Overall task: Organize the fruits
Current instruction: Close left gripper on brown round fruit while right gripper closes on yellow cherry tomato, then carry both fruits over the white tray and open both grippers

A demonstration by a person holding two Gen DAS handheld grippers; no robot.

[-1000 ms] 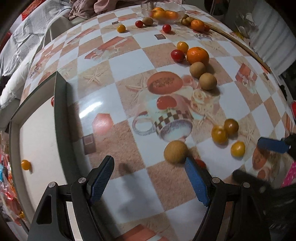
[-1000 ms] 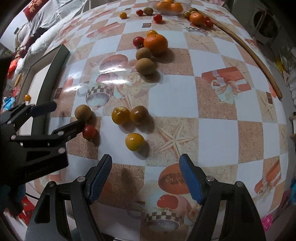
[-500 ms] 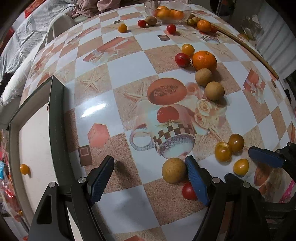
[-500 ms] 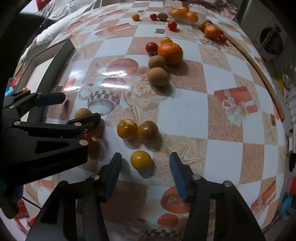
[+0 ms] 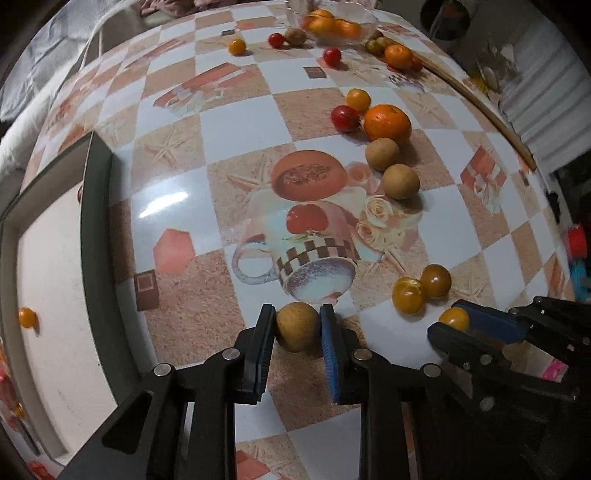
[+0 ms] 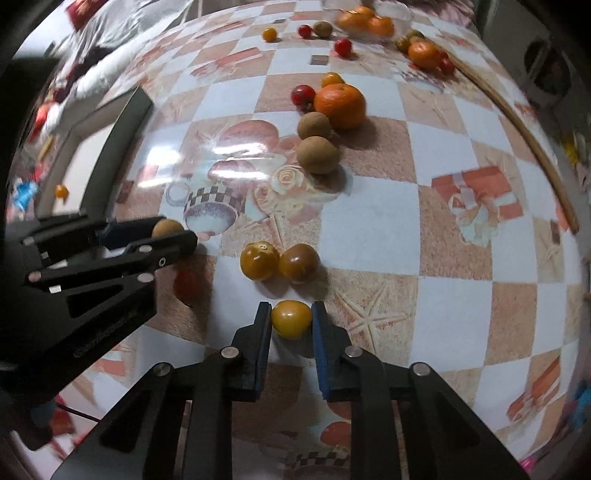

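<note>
Left wrist view shows the left gripper [image 5: 297, 325], its jaws having just closed, pinching a brown round fruit [image 5: 297, 325] on the checked tablecloth [image 5: 240, 136], near the printed cup and right of the dark-rimmed tray [image 5: 96, 236]. Right wrist view shows the right gripper [image 6: 291, 319], its jaws likewise just closed, pinching a yellow tomato [image 6: 291, 318] nearer than two amber tomatoes [image 6: 279, 261], with a tangerine [image 6: 341, 105] farther back.

red tomato [image 6: 190, 282]: blurred, partly hidden behind the left gripper [image 6: 173, 236]
glass bowl [image 5: 364, 18]: far rim cut off by the top edge
tray [image 5: 94, 221]: left part cut off by the edge
</note>
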